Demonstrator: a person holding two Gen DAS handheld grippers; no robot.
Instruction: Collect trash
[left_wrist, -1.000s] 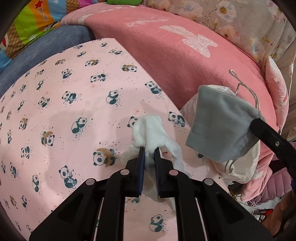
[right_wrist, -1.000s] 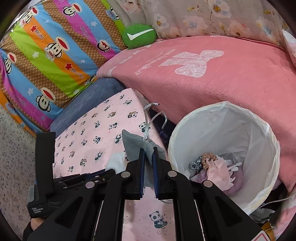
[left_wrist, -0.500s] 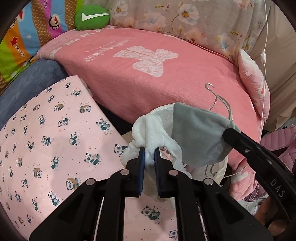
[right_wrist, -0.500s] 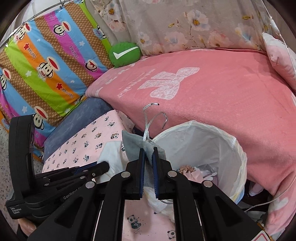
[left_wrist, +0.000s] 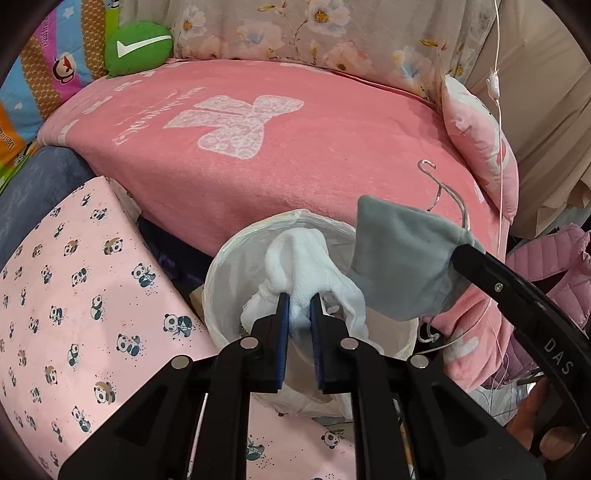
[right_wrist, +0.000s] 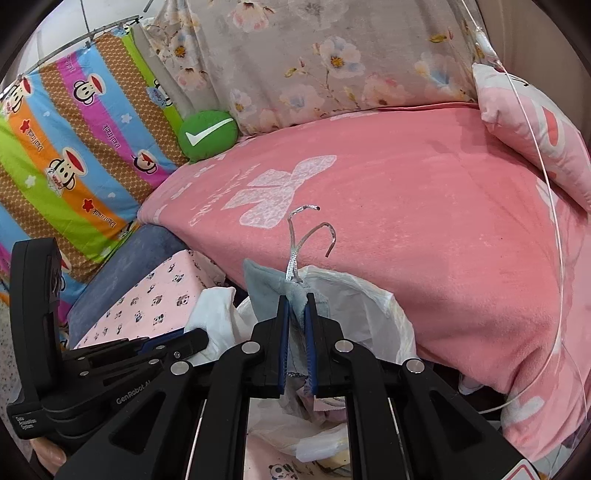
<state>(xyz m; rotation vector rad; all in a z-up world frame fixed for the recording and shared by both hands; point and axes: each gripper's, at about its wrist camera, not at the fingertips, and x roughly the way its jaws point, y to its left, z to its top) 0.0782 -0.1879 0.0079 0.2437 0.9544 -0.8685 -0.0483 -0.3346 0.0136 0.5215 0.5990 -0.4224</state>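
Pink bedding (left_wrist: 332, 155) lies beyond both claws. Left claw (left_wrist: 297, 306) grips a white cloth (left_wrist: 295, 266) over the bin (left_wrist: 221, 280); right claw (right_wrist: 295, 306) grips a grey pouch (right_wrist: 266, 280) above the rim. Drop-off step: releasing next appears required.

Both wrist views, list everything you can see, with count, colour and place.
white cloth: 1, white, in left gripper, over bin
grey pouch: 1, grey, silver cord, in right gripper, over bin rim
bin: 1, white liner, between panda surface and pink blanket
panda surface: 1, pink, left of bin
pink blanket: 1, behind bin
green cushion: 1, white tick, far corner
striped bedding: 1, multicoloured, left
left gripper: 1, black, jaws shut on white cloth
right gripper: 1, black, jaws shut on grey pouch
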